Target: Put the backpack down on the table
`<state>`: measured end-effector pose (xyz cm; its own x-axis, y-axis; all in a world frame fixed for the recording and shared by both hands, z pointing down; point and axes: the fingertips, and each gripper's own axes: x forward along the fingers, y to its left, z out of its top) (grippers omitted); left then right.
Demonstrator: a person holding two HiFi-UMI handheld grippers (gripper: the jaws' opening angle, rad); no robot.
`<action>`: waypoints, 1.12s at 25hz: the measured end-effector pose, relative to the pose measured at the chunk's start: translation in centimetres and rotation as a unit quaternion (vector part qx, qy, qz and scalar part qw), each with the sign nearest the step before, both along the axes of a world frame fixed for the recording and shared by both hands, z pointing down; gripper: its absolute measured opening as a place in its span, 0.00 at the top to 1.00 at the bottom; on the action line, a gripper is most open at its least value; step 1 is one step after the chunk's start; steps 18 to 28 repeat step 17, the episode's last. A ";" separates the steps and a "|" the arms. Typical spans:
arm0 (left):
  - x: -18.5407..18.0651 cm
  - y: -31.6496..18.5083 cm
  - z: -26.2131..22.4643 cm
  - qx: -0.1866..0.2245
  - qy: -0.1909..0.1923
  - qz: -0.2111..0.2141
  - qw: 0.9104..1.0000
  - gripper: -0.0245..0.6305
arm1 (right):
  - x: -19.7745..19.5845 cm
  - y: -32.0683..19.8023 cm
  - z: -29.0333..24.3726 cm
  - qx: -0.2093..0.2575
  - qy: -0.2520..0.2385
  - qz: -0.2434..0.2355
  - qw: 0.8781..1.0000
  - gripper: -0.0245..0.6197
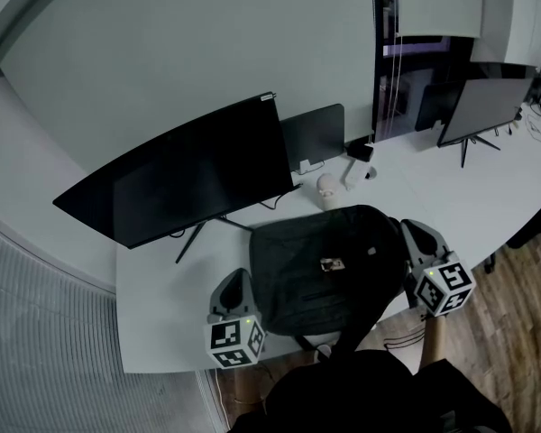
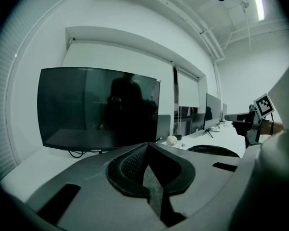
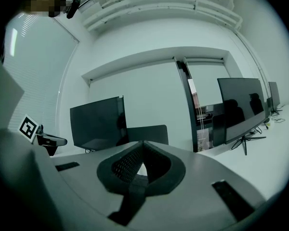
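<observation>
While backpack [image 1: 329,269] lies flat on bench [image 1: 162,323] before monitor [image 1: 189,174], your left claw [image 1: 241,278] sits at its left edge and your right claw [image 1: 408,228] at its right. Both clamped tight: left on grey strap [image 2: 155,191], right on dark strap [image 3: 130,198].

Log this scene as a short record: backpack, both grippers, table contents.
backpack: black, at the near edge of the table, between the grippers; resting or lifted, cannot tell
left gripper: shut on grey strap
right gripper: shut on dark strap
table colour: white
behind backpack: curved monitor, small white object
</observation>
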<state>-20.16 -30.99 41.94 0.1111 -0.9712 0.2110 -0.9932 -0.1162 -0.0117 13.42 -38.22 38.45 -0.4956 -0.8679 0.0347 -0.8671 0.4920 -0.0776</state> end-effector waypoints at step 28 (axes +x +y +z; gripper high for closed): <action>-0.6 0.4 0.3 -0.001 -0.004 0.016 1.000 0.94 | -0.8 0.6 0.6 -0.003 0.017 -0.001 1.000 0.94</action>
